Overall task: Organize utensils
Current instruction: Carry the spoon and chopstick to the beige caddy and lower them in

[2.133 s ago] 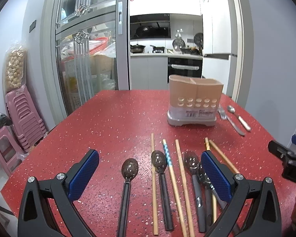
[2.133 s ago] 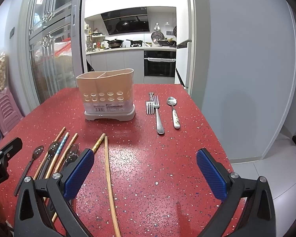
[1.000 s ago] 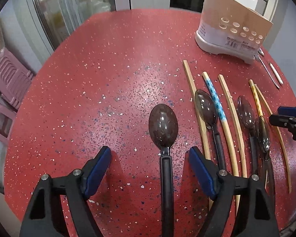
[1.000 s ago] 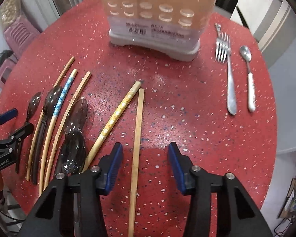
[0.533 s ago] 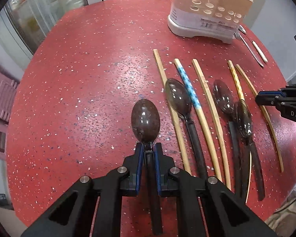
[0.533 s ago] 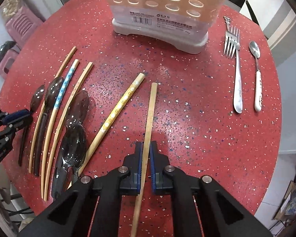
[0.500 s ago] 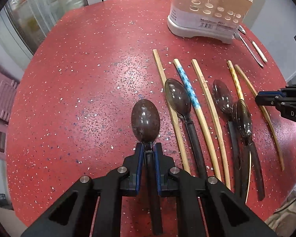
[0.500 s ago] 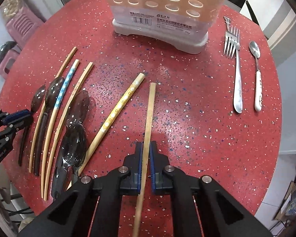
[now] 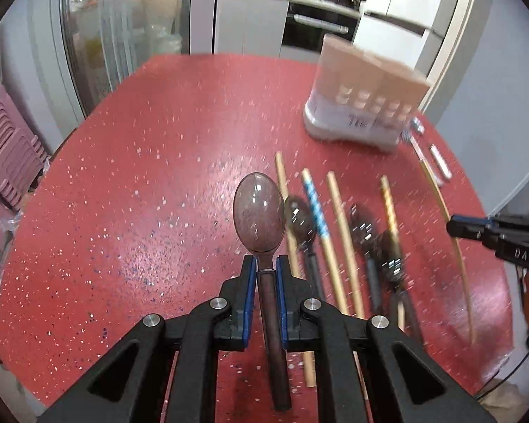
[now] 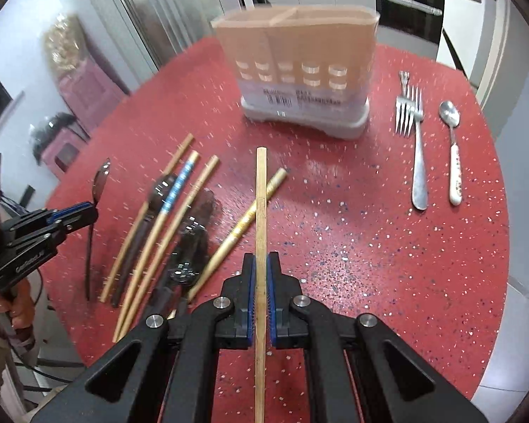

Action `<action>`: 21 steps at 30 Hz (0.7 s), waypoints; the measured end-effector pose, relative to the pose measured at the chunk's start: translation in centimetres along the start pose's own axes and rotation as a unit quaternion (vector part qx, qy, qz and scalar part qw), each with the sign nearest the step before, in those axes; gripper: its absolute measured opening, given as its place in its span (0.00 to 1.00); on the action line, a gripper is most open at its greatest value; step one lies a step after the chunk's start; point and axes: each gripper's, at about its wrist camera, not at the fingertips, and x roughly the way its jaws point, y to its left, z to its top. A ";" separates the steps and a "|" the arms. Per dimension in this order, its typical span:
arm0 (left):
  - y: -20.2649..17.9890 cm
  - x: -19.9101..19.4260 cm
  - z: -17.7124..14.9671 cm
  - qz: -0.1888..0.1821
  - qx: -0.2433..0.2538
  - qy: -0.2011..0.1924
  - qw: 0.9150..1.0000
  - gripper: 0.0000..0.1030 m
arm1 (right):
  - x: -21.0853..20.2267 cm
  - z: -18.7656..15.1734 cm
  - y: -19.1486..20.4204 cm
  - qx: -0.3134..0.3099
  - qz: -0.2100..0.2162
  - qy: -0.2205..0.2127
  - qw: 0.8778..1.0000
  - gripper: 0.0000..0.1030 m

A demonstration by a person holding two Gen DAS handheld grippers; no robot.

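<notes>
Lifted off the red table (image 9: 123, 176) since half a second ago: dark spoon (image 9: 259, 211) pinched by left gripper (image 9: 263, 271), bowl toward frame top; bamboo chopstick (image 10: 261, 229) pinched by right gripper (image 10: 261, 268), pointing at the holder (image 10: 296, 70), label print blurred, perhaps a barcode.

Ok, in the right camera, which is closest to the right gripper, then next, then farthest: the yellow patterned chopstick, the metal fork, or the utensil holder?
From the right gripper:
1. Yellow patterned chopstick, just left of the fingers.
2. Metal fork, off to the right.
3. Utensil holder, straight ahead at the back.
</notes>
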 end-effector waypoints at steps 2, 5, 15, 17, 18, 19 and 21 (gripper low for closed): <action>-0.5 -1.1 0.4 -0.008 -0.001 -0.017 1.000 0.35 | -1.2 -0.5 -0.1 0.006 0.014 -0.020 1.000 0.06; -1.0 -2.7 1.3 -0.018 -0.002 -0.039 0.999 0.35 | -2.1 -0.7 0.0 0.014 0.025 -0.048 0.998 0.06; -2.6 -6.1 7.0 -0.043 -0.006 -0.117 0.992 0.35 | -7.0 3.9 0.4 0.019 0.023 -0.135 0.990 0.06; -2.9 -6.4 8.7 -0.046 -0.008 -0.129 0.991 0.35 | -7.8 5.7 0.1 0.021 0.019 -0.155 0.988 0.06; -3.1 -6.4 9.6 -0.049 -0.009 -0.136 0.990 0.35 | -8.2 6.5 0.0 0.024 0.018 -0.163 0.986 0.06; -3.5 -6.4 10.7 -0.050 -0.008 -0.144 0.988 0.35 | -8.5 7.4 -0.2 0.027 0.017 -0.172 0.985 0.06; -4.4 -5.9 12.8 -0.047 -0.001 -0.159 0.986 0.35 | -8.8 8.8 -0.5 0.032 0.013 -0.186 0.982 0.06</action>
